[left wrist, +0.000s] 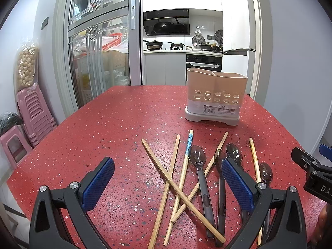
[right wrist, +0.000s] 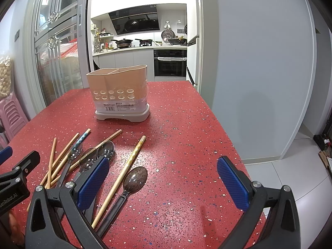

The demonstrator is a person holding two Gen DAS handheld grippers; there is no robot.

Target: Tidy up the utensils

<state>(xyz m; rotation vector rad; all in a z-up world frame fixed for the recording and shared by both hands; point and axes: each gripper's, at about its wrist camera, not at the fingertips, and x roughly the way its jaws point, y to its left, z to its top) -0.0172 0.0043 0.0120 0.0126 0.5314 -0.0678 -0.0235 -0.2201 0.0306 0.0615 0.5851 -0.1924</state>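
You hold two sets of tongs above a red speckled table (left wrist: 116, 112). Your left tongs (left wrist: 168, 183) gape wide, blue pads apart, with nothing between them. Your right tongs (right wrist: 164, 183) are just as wide and just as empty.

Beneath and between the pads of your left tongs lies a loose heap of utensils. Several plain wooden chopsticks (left wrist: 166, 188) cross one another there, and a chopstick with a blue patterned end (left wrist: 189, 143) lies among them, its tip pointing away from you. Just toward the right pad, a clear-bowled spoon with a dark handle (left wrist: 198, 159) rests bowl away from you. Further spoons lie partly hidden behind that right pad. Your right tongs show at the far right edge of this view.

From your right tongs, the same heap sits off to the left, by and behind the left pad. Between the pads, close to the left one, a brownish spoon (right wrist: 136, 178) lies just beside a pale chopstick (right wrist: 124, 172); the two run roughly side by side, but whether they touch is unclear.

Ahead of both tongs, well beyond the heap, a beige utensil holder (left wrist: 215, 97) stands upright on a grey base, divided into compartments, with rows of round holes across its front.
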